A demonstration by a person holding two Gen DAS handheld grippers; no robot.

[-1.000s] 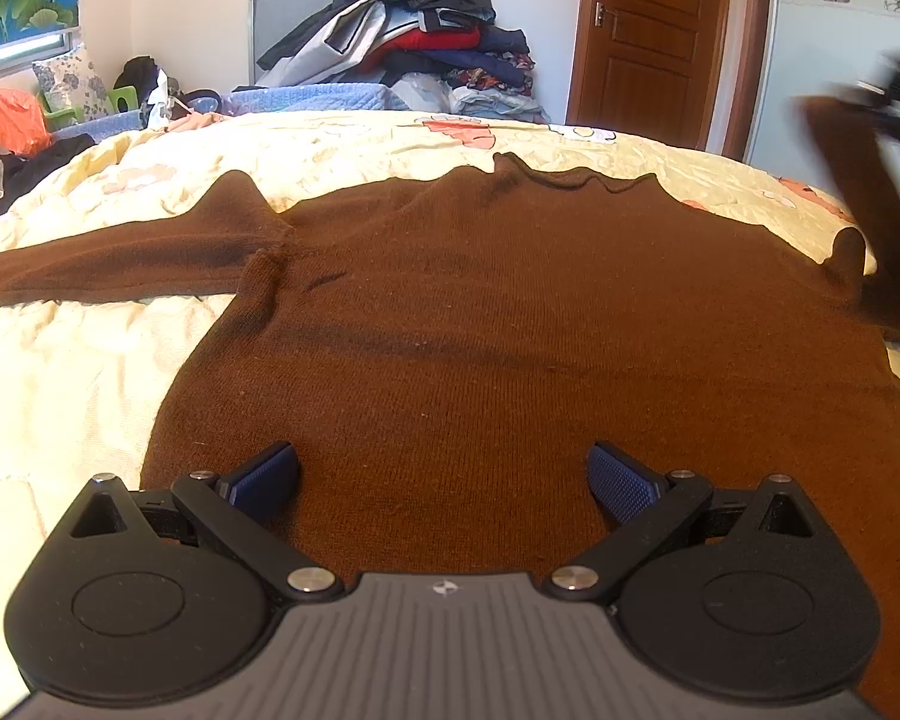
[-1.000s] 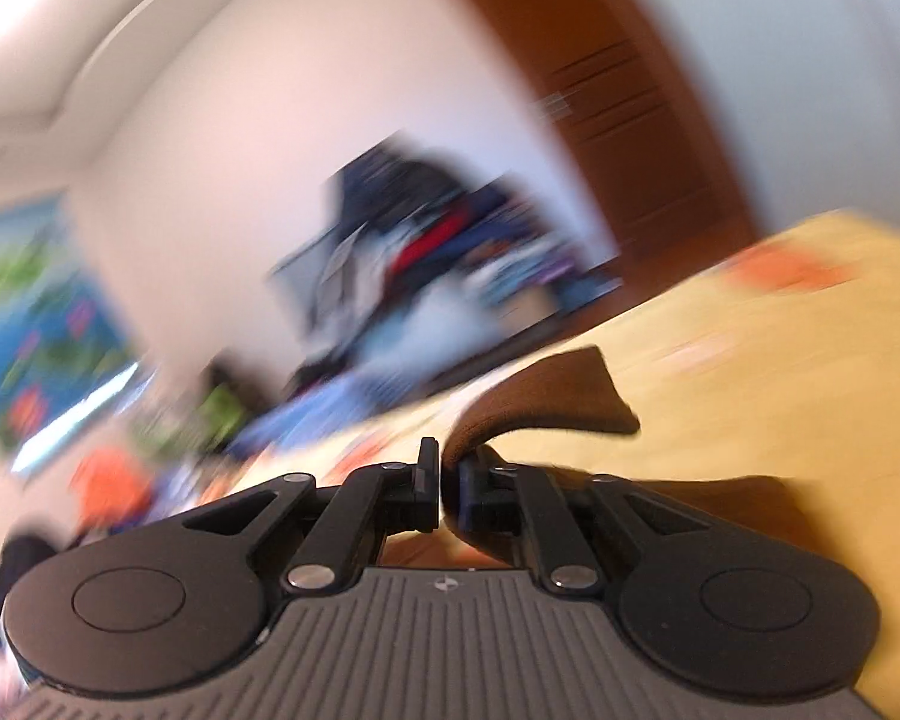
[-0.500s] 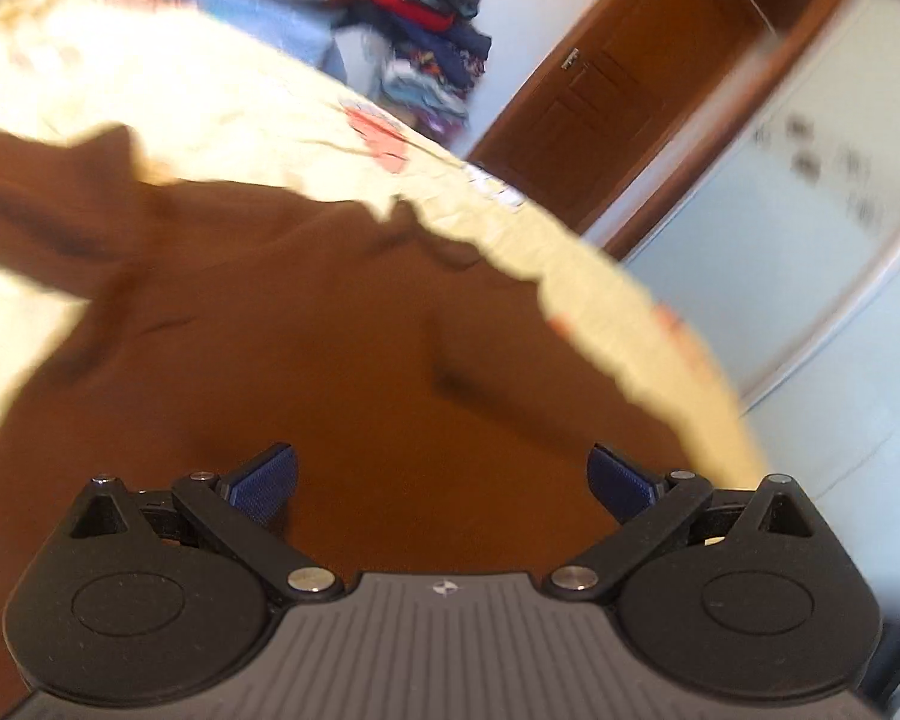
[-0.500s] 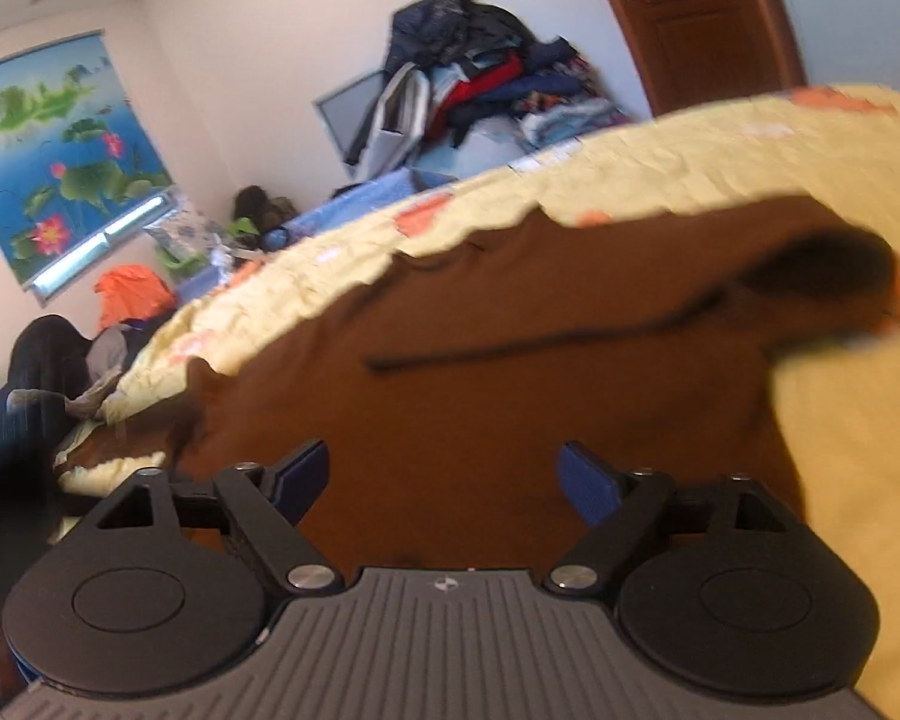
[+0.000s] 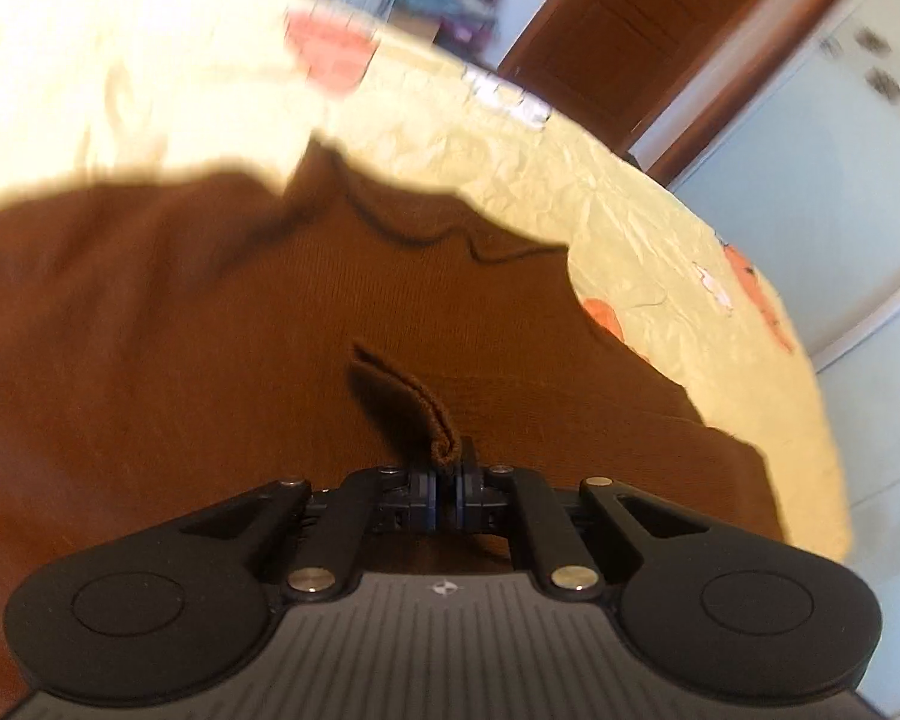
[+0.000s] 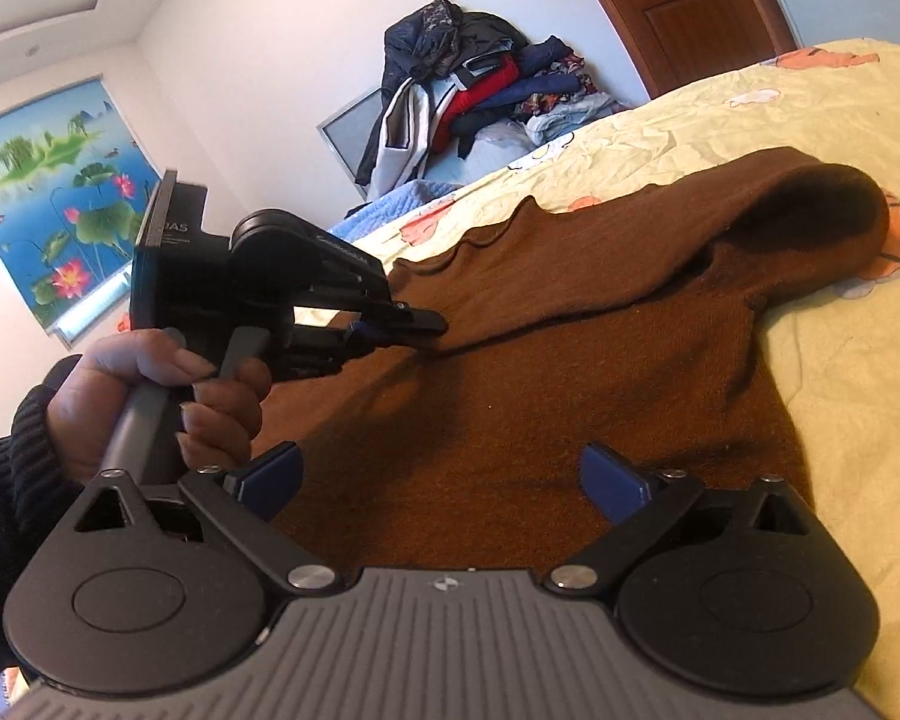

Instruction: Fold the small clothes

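A brown knit sweater (image 5: pixel 210 372) lies spread on a yellow bedspread (image 5: pixel 540 162). Its right sleeve (image 6: pixel 720 234) is folded across the body. My left gripper (image 5: pixel 444 492) is shut on the cuff of that sleeve (image 5: pixel 414 402), low over the sweater's middle. It also shows in the right wrist view (image 6: pixel 414 324), held by a hand. My right gripper (image 6: pixel 438 480) is open and empty, hovering over the sweater's lower right part (image 6: pixel 510 420).
A pile of clothes (image 6: pixel 468 78) sits against the wall beyond the bed. A wooden door (image 6: pixel 684 6) stands at the back right. The bed's right edge (image 5: pixel 810 420) drops off beside a pale wall.
The right gripper let go of the sleeve after laying it across the body and drew back open. The left gripper moved in over the sweater and shut on the sleeve cuff.
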